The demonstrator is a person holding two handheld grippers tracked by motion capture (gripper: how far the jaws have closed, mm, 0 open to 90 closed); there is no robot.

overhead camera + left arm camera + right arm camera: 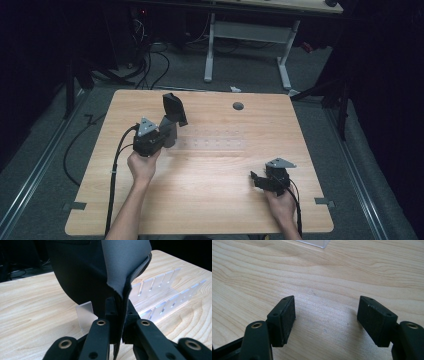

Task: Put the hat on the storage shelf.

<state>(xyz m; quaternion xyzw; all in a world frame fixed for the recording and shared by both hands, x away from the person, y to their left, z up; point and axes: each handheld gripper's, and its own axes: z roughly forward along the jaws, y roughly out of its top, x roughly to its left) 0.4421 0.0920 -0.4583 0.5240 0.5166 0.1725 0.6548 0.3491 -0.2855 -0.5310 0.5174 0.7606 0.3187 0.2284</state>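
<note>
Right claw (255, 179) sits low near the desk's near right corner, held in the right hand (281, 205), jaws spread wide with bare wood grain between them; flat black rubbery pads (288, 315) face each other. Desk (210, 210) is pale wood laminate, rounded corners, wavy grain. Left hand (142, 166) grips the left claw (170, 131) toward the left edge, about mid-depth, forearm coming in from the near edge. Left claw is pressed together on a thin dark flexible sheet (82, 272), matte black one side, grey the other, soft frayed edge, standing up and curling over. Just beyond it, a clear acrylic slotted rack (160, 292) lies on the desk centre, frosted upright dividers. A round grommet hole (238, 106) sits near the far edge.
</note>
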